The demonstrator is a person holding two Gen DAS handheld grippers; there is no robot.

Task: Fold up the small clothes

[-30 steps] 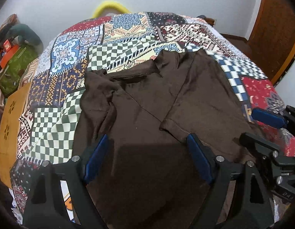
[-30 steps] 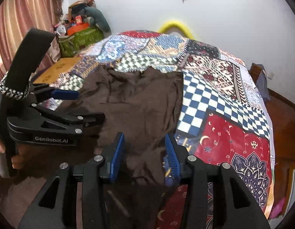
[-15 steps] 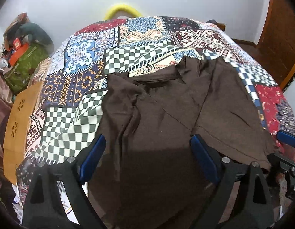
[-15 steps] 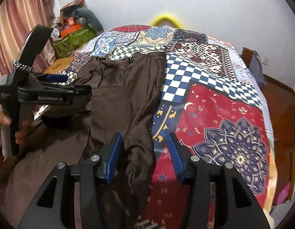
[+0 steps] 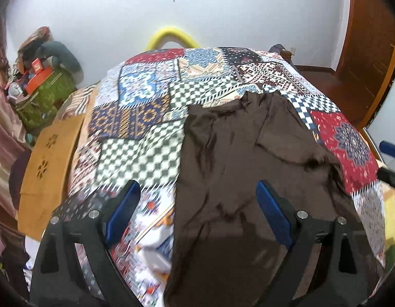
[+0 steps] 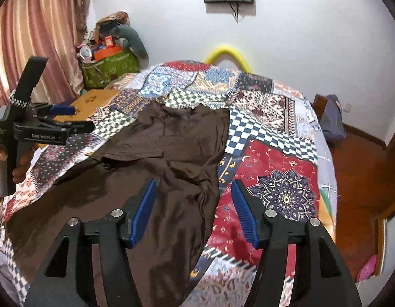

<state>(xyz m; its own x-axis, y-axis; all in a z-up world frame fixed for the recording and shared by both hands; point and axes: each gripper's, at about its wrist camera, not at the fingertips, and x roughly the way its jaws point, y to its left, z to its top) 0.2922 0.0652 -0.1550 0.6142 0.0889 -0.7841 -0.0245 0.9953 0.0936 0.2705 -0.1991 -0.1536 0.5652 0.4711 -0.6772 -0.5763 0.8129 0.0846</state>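
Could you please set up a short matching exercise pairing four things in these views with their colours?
Things:
1. shirt
2. curtain
3. bag
4. hoop

Colours:
a. yellow
b. brown
c. green
d. pink

Pairs: 1-b, 2-d, 3-c, 4-a

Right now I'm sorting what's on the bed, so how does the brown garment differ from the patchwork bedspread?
The brown garment is one plain dark colour; the patchwork bedspread mixes checks, florals and medallions in red, blue and white. The garment is creased, with one side folded over itself; the bedspread lies mostly smooth. The garment takes up only part of the bed; the bedspread covers the whole top. Both are soft cloth lying flat.
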